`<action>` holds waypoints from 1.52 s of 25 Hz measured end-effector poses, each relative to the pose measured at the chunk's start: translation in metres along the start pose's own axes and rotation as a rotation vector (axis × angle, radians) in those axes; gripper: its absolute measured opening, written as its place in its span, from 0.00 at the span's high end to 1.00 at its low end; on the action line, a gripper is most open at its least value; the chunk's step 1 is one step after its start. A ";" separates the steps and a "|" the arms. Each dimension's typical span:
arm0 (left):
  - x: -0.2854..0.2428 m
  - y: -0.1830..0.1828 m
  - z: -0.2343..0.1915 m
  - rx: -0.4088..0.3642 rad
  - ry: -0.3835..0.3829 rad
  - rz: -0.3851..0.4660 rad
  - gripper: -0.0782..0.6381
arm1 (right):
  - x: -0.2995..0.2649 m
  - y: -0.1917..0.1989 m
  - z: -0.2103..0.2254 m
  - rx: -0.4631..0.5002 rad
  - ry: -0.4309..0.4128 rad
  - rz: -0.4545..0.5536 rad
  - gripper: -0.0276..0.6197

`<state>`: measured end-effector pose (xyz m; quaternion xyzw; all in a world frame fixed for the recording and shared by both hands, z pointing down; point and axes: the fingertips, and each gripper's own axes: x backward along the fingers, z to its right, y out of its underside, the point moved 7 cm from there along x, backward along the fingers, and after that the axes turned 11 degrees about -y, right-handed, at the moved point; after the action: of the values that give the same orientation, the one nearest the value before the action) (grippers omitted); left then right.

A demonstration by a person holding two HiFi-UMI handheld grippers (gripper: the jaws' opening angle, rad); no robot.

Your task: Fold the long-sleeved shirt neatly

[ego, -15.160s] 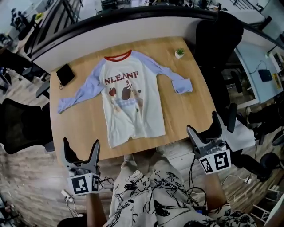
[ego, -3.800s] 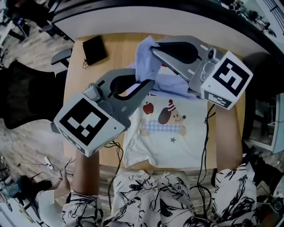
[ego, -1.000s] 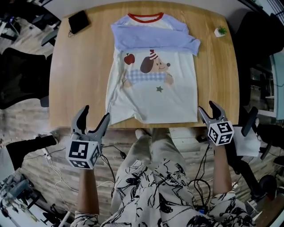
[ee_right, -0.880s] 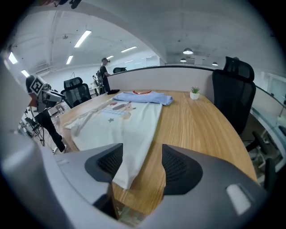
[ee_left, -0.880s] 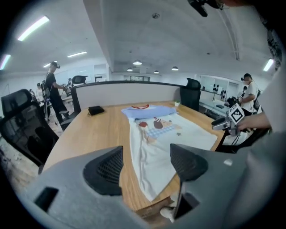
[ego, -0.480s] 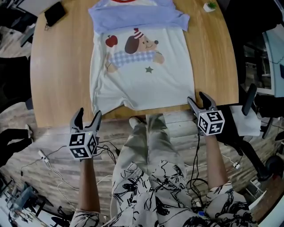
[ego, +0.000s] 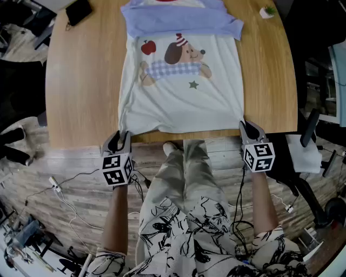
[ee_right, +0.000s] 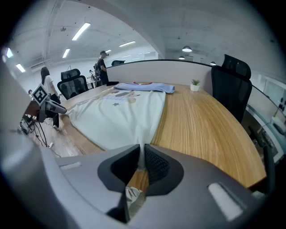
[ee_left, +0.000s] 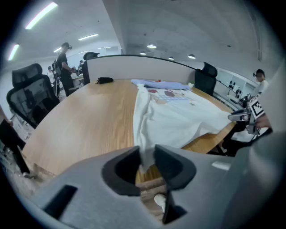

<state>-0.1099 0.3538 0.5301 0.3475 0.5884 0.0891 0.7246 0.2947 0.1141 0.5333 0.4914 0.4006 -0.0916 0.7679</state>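
Overhead and two edge-level views, shirt (ego: 181, 103) shared

1. Cream long-sleeved shirt (ego: 181, 103) with lavender sleeves and a dog print: one.
2. Light wooden table (ego: 81, 92) with rounded edge: one.
3. Grey two-jaw grippers: two, the left gripper (ego: 119, 139) and the right gripper (ego: 249, 127). Both jaw pairs had just been closing, with shirt hem between them.
4. Black-and-white marker cubes (ego: 117, 168): two.
5. Small green potted plant (ego: 266, 11) in a white pot: one.
6. Flat black pouch (ego: 79, 11): one.
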 end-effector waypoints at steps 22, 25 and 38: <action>0.143 -0.041 0.000 0.136 0.182 0.111 0.85 | 0.137 -0.039 -0.018 -0.063 -0.042 0.131 0.90; 0.153 -0.088 -0.005 0.167 0.181 0.202 0.85 | 0.144 -0.083 -0.008 -0.068 -0.070 0.215 0.90; 0.105 -0.312 -0.025 0.127 0.104 0.423 0.85 | 0.094 -0.302 0.089 -0.006 -0.171 0.393 0.90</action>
<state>-0.1896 0.1886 0.2558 0.5030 0.5436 0.2195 0.6350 0.2422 -0.0869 0.2793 0.5483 0.2307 0.0199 0.8036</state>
